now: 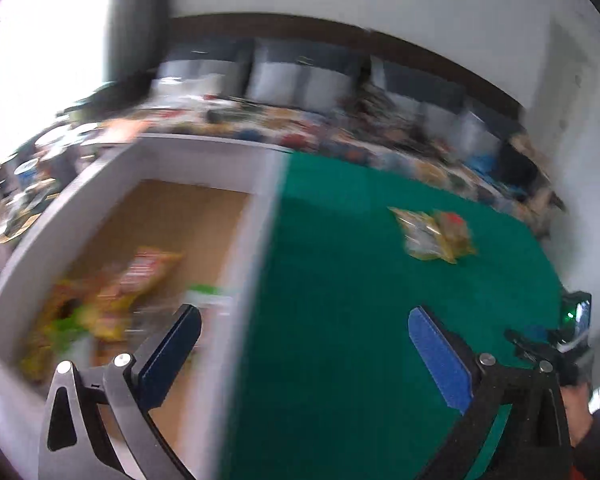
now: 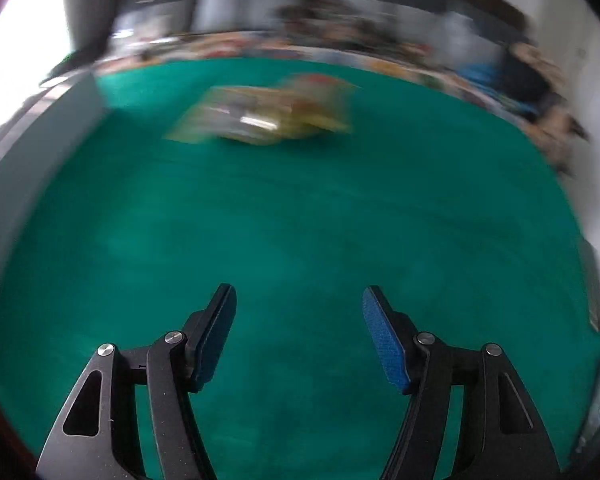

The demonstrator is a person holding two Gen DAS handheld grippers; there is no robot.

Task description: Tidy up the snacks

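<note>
A white box [image 1: 204, 160] with a brown floor stands at the left on the green mat [image 1: 340, 280]. Several snack packets [image 1: 112, 296] in yellow, red and green lie blurred inside it. My left gripper [image 1: 304, 316] is open and empty, straddling the box's right wall. Yellow and clear snack packets [image 1: 432, 234] lie on the mat farther right; they also show in the right wrist view [image 2: 268, 114]. My right gripper [image 2: 298, 292] is open and empty above the mat [image 2: 300, 220], well short of those packets.
The white box's wall [image 2: 40, 148] stands at the left of the right wrist view. A cluttered patterned surface [image 1: 340, 136] and grey cushions [image 1: 300, 76] lie behind the mat. The other gripper's camera [image 1: 576, 316] shows at the right edge.
</note>
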